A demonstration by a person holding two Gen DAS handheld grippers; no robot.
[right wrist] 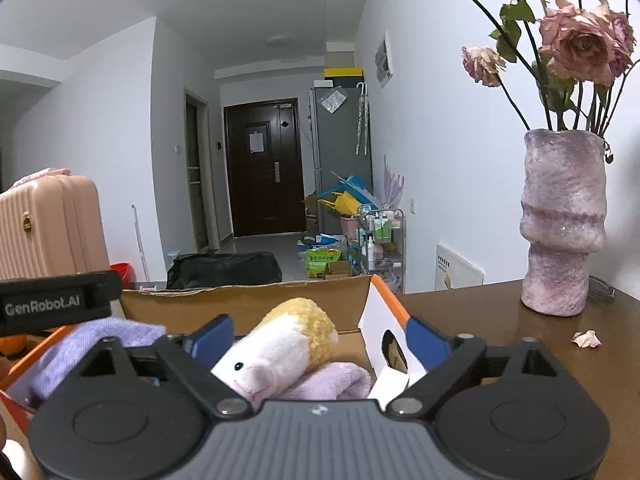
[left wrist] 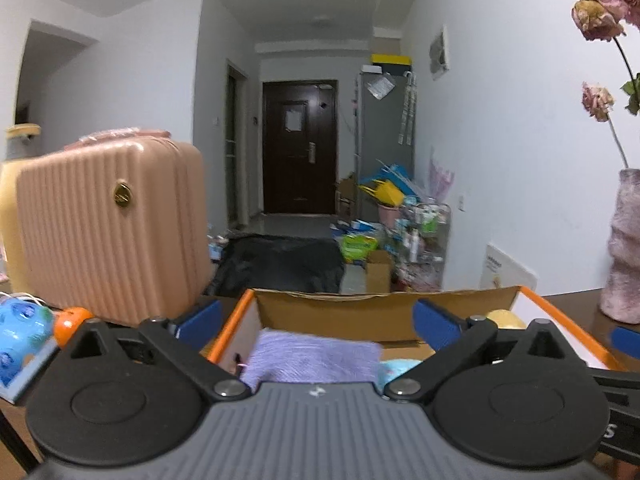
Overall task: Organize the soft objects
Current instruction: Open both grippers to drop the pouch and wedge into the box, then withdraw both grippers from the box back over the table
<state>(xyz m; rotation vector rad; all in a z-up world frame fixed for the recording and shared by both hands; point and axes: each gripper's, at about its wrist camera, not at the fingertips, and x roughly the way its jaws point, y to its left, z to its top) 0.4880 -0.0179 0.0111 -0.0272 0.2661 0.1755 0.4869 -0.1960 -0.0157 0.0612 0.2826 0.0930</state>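
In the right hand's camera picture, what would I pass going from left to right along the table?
Pink suitcase → lilac towel → plush toy → orange-edged cardboard box wall → fallen petal, with the purple vase of dried roses behind it.

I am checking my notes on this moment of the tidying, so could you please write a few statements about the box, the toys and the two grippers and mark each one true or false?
1. The plush toy lies inside the cardboard box. True.
2. The right gripper is clamped shut on the plush toy. False: its jaws stand wide apart, with the toy lying between them unpressed.
3. A purple towel lies in the box in front of the left gripper. True.
4. The left gripper is shut. False: its jaws are wide open.
5. The vase with pink flowers stands inside the box. False: it stands on the dark table, to the right of the box.
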